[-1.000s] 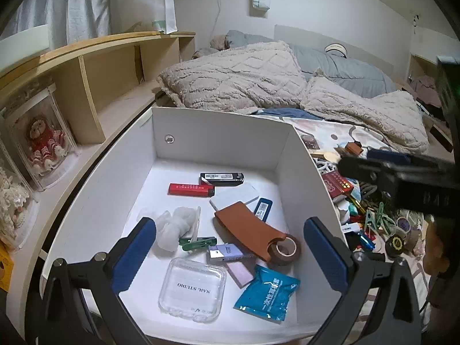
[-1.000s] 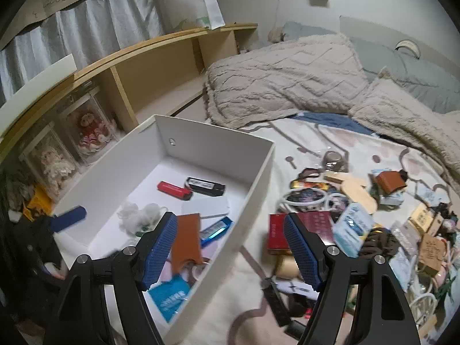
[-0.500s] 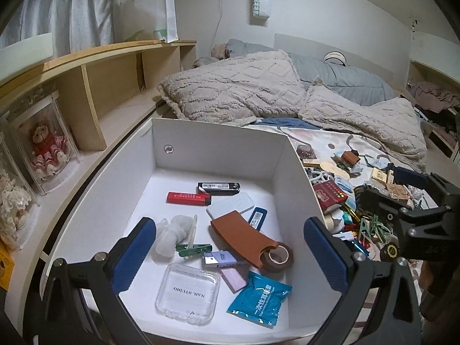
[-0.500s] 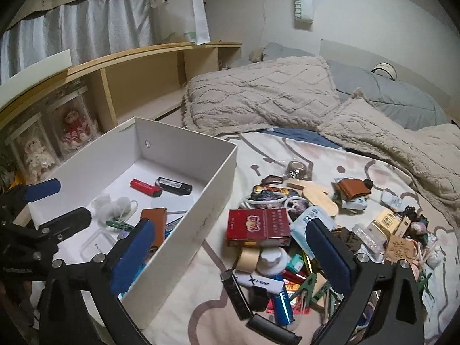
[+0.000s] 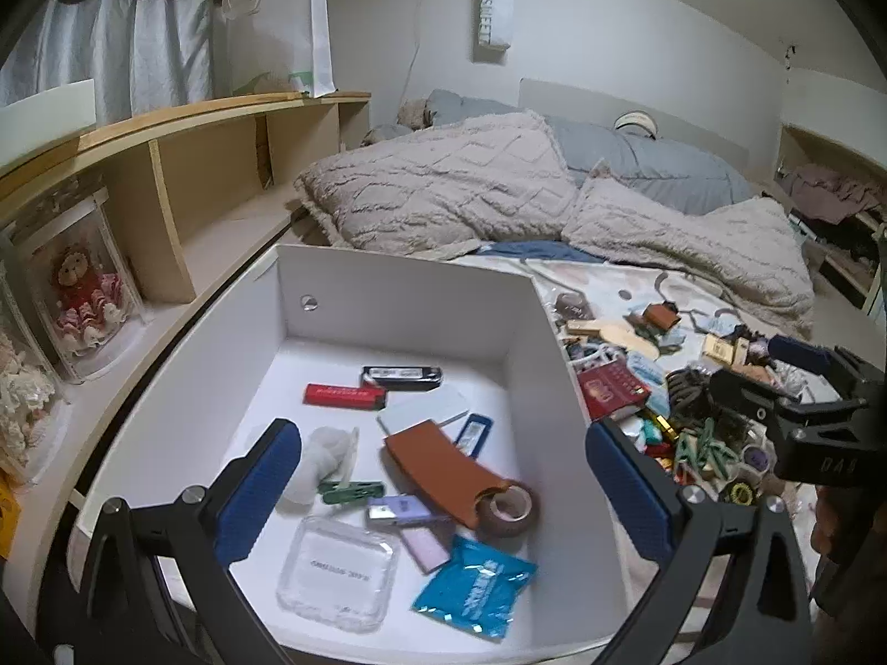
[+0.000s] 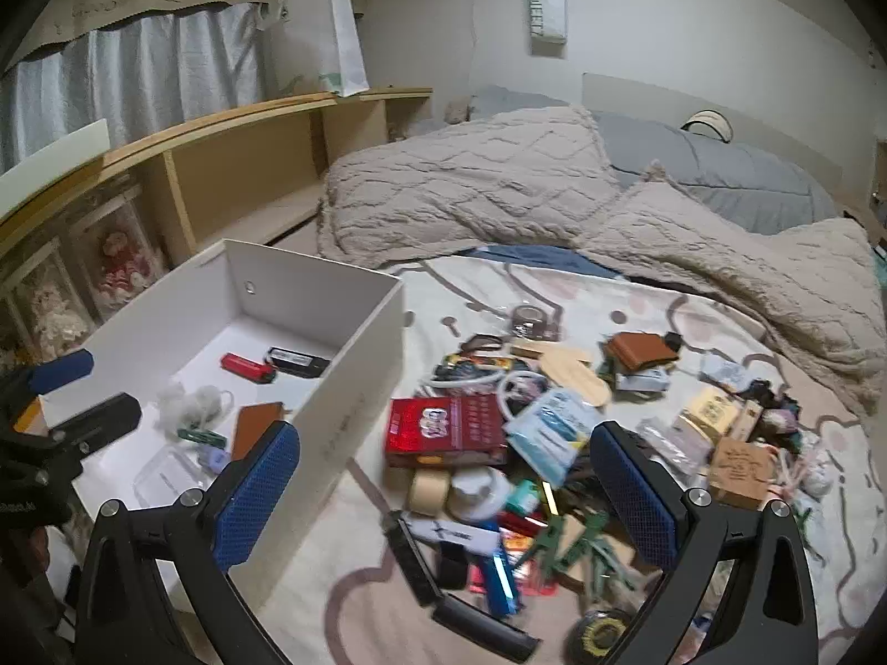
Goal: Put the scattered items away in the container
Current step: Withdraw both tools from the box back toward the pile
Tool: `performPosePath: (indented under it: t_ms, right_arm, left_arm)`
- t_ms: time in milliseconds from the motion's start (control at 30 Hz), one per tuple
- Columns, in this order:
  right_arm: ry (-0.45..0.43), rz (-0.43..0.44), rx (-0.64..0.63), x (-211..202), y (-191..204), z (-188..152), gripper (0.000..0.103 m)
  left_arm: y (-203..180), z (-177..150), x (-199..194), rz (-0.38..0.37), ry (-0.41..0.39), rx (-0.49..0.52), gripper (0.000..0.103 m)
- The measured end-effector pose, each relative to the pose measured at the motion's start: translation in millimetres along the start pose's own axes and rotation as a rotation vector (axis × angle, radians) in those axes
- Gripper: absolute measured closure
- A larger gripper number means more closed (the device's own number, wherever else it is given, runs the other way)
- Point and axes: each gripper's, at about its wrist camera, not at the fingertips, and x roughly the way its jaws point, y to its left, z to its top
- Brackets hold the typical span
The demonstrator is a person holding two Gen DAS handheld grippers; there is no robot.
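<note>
A white box (image 5: 404, 293) (image 6: 360, 382) stands on the bed and holds several small items: a brown leather case (image 5: 438, 465), a tape roll (image 5: 507, 510), a blue packet (image 5: 474, 584), a clear plastic case (image 5: 338, 571), a red lighter (image 5: 343, 394). My left gripper (image 5: 443, 499) hovers open over the box with nothing between its fingers. My right gripper (image 6: 443, 493) is open and empty above a scattered pile: a red box (image 6: 446, 429), a beige tape roll (image 6: 428, 490), a white round container (image 6: 479, 490), green clips (image 6: 587, 548).
Beige quilted pillows (image 6: 471, 194) and a grey duvet (image 6: 737, 177) lie at the far side of the bed. A wooden shelf unit (image 5: 183, 188) with boxed dolls (image 5: 77, 299) runs along the left. More clutter, a brown wallet (image 6: 640, 348) and cardboard tags (image 6: 740, 468), spreads to the right.
My right gripper has swung right, from over the box edge to over the scattered pile, and its jaws have widened. The left gripper has stayed over the box.
</note>
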Motion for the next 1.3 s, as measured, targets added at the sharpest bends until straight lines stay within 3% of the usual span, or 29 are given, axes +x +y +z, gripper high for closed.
performPosePath:
  t_ms: [467, 867, 1300]
  right_arm:
    - [-0.032, -0.121, 0.033, -44.2, -52.0, -26.0, 0.000]
    - [-0.037, -0.234, 0.071, -66.3, -107.4, -64.5, 0.000]
    - [-0.052, -0.278, 0.124, -81.4, -147.4, -98.2, 0.000]
  left_arm:
    - [-54.0, -4.7, -9.4, -0.113, -0.054, 0.019, 0.000]
    - [-102.2, -19.6, -19.8, -0.158, -0.120, 0.050, 0.000]
    - [-140.7, -44.4, -3.7, -0.195, -0.085, 0.073, 0.000]
